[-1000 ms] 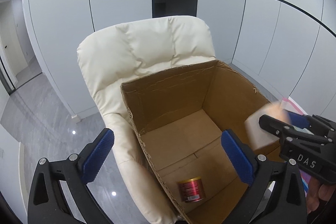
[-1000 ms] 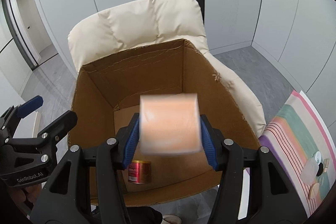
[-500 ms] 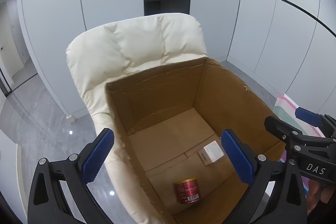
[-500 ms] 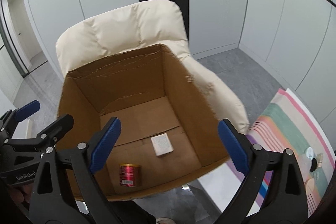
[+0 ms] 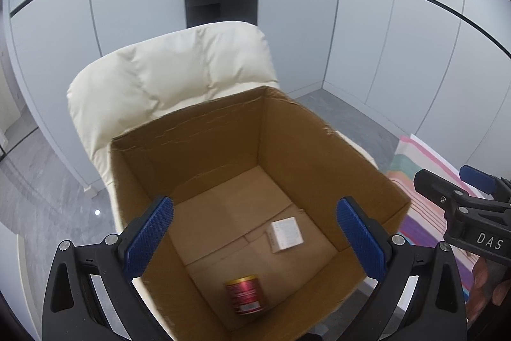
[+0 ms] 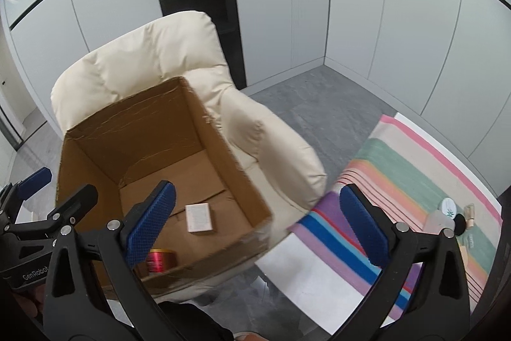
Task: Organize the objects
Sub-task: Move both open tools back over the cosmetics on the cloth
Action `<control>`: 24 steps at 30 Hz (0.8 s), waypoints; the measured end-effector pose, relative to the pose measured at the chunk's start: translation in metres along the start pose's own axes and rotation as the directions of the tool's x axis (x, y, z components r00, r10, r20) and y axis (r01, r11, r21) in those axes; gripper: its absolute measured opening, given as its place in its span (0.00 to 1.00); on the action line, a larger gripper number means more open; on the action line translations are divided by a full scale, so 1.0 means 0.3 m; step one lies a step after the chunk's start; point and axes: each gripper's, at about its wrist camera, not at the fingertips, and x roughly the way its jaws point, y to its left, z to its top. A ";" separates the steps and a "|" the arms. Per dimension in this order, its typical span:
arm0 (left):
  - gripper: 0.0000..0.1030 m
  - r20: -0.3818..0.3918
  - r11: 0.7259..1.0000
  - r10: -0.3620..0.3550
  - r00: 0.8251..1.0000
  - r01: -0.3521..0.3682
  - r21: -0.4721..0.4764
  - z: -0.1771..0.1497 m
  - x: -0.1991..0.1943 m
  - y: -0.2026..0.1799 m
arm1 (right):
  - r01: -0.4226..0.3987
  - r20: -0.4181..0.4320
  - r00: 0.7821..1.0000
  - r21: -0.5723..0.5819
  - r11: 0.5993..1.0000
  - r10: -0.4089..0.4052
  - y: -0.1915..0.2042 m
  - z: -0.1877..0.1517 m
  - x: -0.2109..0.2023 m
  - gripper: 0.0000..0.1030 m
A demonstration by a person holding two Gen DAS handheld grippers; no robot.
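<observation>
- The small white box (image 5: 286, 235) lies flat on the floor of the cardboard box (image 5: 322, 155), near its right wall; the red can (image 5: 245, 294) lies on its side closer to me, near the front wall, apart from the white box.
- My left hand-held gripper (image 5: 255, 240) hangs over the open top of the cardboard box, angled down into it, its blue pads spread wide and holding nothing.
- My right hand-held gripper (image 6: 257, 224) is also spread wide and empty; it sits over the box's front right corner, one pad above the box floor, the other over the striped cloth (image 6: 399, 181).
- The cardboard box rests on the seat of a cream padded armchair (image 5: 179, 69), its rim torn and ragged along the back and right edges.
- To the right, the striped cloth covers a surface carrying a few small items (image 6: 453, 213) at its far end.
- Grey floor (image 6: 319, 95) lies open between the armchair and the panelled walls.
</observation>
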 end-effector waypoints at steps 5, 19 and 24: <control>1.00 -0.001 0.999 -0.023 1.000 0.023 0.034 -0.005 0.006 -0.069 | 0.023 0.004 1.000 0.029 0.999 -0.023 -0.068 -0.006 -0.020 1.00; 1.00 -0.006 0.994 -0.072 0.997 0.072 0.088 -0.012 0.012 -0.209 | 0.084 0.006 0.996 0.135 0.987 -0.085 -0.248 -0.027 -0.064 1.00; 1.00 -0.007 0.989 -0.093 0.996 0.093 0.112 -0.016 0.012 -0.279 | 0.107 0.002 0.994 0.157 0.982 -0.108 -0.310 -0.046 -0.086 1.00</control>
